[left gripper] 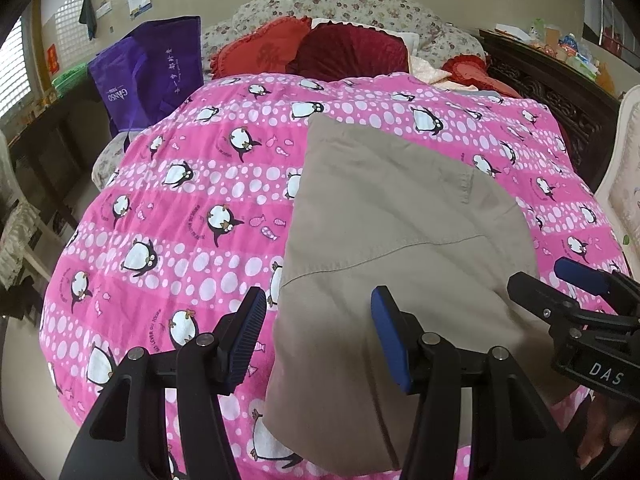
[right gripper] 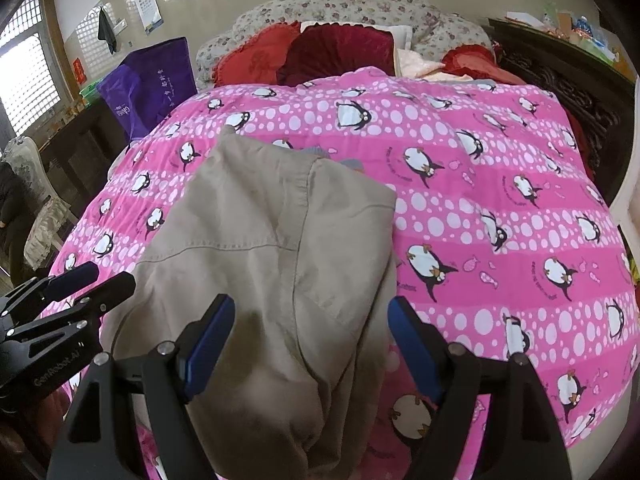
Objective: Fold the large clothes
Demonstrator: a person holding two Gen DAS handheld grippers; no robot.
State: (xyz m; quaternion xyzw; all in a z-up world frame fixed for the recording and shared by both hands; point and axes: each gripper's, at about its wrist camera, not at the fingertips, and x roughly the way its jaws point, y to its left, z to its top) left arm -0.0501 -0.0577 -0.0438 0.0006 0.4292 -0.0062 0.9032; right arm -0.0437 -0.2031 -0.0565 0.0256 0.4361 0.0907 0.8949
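Observation:
A beige garment lies folded lengthwise on the pink penguin quilt. It also shows in the right wrist view, with its near end hanging over the bed's front edge. My left gripper is open, hovering over the garment's near left edge, and holds nothing. My right gripper is open above the garment's near end, empty. Each gripper shows in the other's view: the right one at the right edge, the left one at the left edge.
Red cushions and a floral headboard lie at the far end. A purple bag stands far left of the bed. Dark wooden furniture runs along the right side. The pink quilt stretches right of the garment.

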